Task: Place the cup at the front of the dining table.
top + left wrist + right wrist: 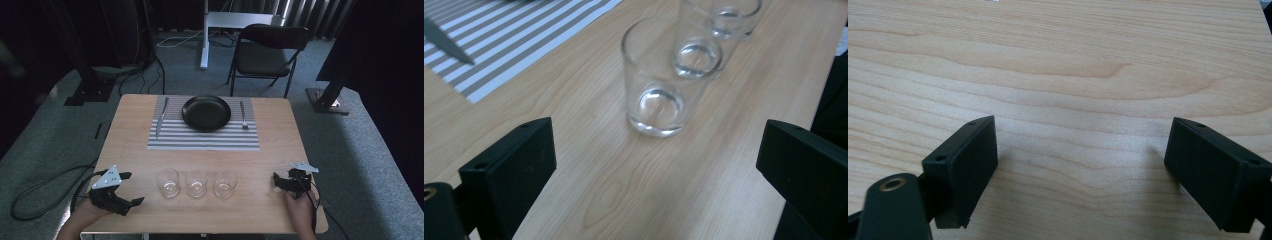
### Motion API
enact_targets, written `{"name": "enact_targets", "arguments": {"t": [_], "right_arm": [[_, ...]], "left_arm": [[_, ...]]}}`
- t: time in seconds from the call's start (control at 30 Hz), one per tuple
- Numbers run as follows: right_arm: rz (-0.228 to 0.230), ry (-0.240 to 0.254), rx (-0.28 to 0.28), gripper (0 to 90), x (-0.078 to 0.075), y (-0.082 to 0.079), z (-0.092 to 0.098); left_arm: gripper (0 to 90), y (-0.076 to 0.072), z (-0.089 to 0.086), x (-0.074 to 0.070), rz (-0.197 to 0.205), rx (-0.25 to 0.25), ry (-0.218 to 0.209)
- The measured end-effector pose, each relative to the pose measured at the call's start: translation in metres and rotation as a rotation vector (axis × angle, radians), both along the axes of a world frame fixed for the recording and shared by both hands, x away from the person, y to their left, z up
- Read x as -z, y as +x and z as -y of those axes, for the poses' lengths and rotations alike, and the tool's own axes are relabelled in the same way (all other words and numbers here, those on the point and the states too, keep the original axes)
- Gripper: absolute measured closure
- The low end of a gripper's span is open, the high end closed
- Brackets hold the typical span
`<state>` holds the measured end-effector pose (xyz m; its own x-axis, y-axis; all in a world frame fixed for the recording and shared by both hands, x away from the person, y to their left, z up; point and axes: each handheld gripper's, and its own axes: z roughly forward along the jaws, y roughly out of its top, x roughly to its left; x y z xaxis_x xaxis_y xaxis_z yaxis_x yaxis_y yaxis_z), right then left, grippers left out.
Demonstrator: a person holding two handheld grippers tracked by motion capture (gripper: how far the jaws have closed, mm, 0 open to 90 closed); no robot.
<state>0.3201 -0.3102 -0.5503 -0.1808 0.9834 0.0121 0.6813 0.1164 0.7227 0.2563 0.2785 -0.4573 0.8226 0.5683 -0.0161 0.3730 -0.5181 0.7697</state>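
Clear glasses (196,183) betw. the black left tongs (129,189) & black right tongs (275,181), on a pale wood-grain table (280,145). Beyond them: grey/white striped mat (170,136), black plate (206,112), silver knife (161,118) & fork (243,115).

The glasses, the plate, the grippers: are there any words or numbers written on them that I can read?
None: no readable word, number or label stands on the three glasses, the black plate, the striped placemat, the left gripper or the right gripper.

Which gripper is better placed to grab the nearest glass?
Left. The left gripper is open and faces the leftmost glass, framed between its fingers. The right gripper faces bare table.
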Motion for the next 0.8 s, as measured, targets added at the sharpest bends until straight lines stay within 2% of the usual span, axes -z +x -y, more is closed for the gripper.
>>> {"name": "enact_targets", "arguments": {"t": [0.13, 0.3, 0.57, 0.8], "right_arm": [[0.0, 0.001, 0.0, 13.1, 0.0, 0.0, 0.0], [0.0, 0.001, 0.0, 13.1, 0.0, 0.0, 0.0], [0.0, 0.0, 0.0, 13.1, 0.0, 0.0, 0.0], [0.001, -0.002, -0.002, 13.1, 0.0, 0.0, 0.0]], "left_arm": [[2.9, 0.005, 0.008, -0.005, 0.0, 0.023, -0.02], [2.9, 0.011, 0.019, -0.004, -0.01, 0.049, 0.0], [2.9, 0.018, 0.031, -0.01, -0.003, 0.078, -0.005], [2.9, 0.026, 0.048, -0.013, -0.005, 0.12, 0.0]]}}
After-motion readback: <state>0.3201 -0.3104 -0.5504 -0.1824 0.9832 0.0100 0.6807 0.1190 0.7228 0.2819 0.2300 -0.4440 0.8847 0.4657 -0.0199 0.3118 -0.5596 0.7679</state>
